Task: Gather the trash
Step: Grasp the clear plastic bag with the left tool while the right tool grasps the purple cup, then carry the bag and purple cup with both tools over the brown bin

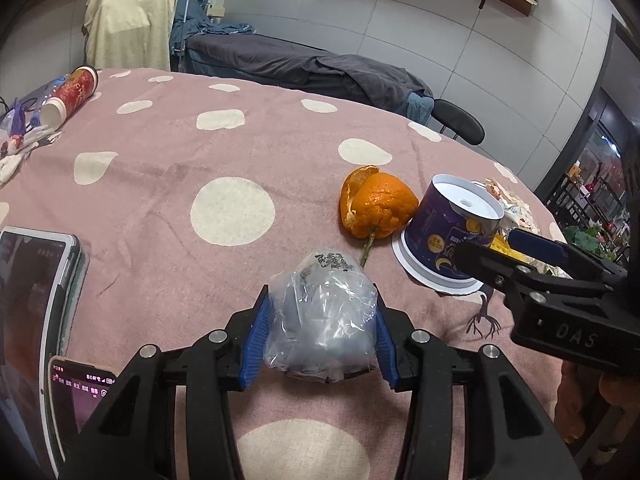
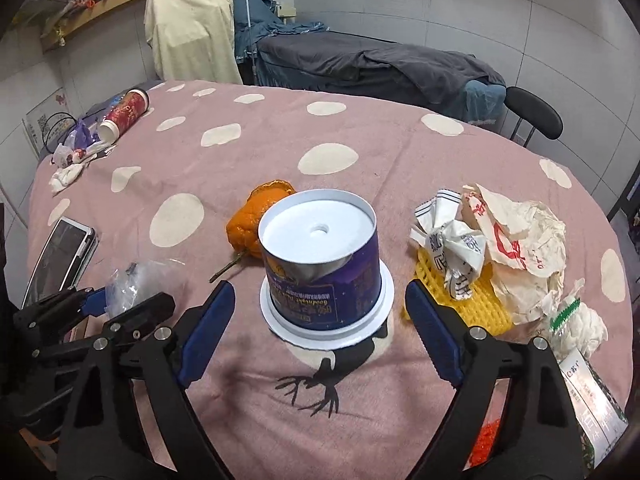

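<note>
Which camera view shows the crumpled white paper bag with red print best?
The right wrist view: the crumpled paper bag lies in full sight, right of the purple cup. The left wrist view shows only a small part of it, behind the cup and the right tongs.

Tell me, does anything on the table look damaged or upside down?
Yes. The purple cup stands upside down on its rim beside the orange peel, and its wall is torn near the top. A red can lies tipped over at the far edge.
</note>
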Demonstrator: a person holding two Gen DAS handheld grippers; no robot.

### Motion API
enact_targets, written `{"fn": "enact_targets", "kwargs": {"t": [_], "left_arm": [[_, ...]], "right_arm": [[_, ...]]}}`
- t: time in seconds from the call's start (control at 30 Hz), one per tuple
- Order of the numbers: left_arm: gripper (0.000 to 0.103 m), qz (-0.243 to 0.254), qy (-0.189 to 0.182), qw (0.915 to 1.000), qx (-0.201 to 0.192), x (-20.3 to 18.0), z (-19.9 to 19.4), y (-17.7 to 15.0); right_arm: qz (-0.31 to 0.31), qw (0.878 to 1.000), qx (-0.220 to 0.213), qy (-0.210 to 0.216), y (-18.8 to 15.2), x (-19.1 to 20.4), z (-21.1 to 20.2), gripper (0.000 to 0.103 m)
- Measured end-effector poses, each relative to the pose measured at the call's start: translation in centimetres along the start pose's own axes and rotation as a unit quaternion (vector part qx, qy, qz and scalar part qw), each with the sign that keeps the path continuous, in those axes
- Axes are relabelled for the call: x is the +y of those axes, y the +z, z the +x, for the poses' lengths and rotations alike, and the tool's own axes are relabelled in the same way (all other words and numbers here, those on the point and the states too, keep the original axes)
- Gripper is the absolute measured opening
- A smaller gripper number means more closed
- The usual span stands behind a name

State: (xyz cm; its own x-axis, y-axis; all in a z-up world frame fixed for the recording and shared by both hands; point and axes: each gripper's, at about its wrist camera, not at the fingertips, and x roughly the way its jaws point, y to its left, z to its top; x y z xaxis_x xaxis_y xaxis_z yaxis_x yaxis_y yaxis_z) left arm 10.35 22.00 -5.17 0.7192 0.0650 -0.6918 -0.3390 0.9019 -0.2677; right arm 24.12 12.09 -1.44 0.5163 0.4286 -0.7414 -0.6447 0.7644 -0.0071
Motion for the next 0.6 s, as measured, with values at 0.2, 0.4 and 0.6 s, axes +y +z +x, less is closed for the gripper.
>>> {"fn": "enact_targets", "kwargs": {"t": [0.2,0.4,0.6], "left_arm": [[0.045,0.002,-0.01,0.9999,-0.003,-0.6,-0.4,-0.2],[0.045,0.006,-0.016,0.9999,0.001,-1.1,-0.4,-0.5],[0.045,0.018,-0.024,0.9995,-0.004,-2.3,-1.2,-0.9]], "right_arm": [[0.0,1.0,0.027,-0.009,1.6,0.2,3.9,0.078],[0.011,1.0,0.02,-0.009,1.4,-0.3,3.6,0.072],[0.033,0.999,-0.01,0.017,0.5,-0.9,-0.8,0.072]]}}
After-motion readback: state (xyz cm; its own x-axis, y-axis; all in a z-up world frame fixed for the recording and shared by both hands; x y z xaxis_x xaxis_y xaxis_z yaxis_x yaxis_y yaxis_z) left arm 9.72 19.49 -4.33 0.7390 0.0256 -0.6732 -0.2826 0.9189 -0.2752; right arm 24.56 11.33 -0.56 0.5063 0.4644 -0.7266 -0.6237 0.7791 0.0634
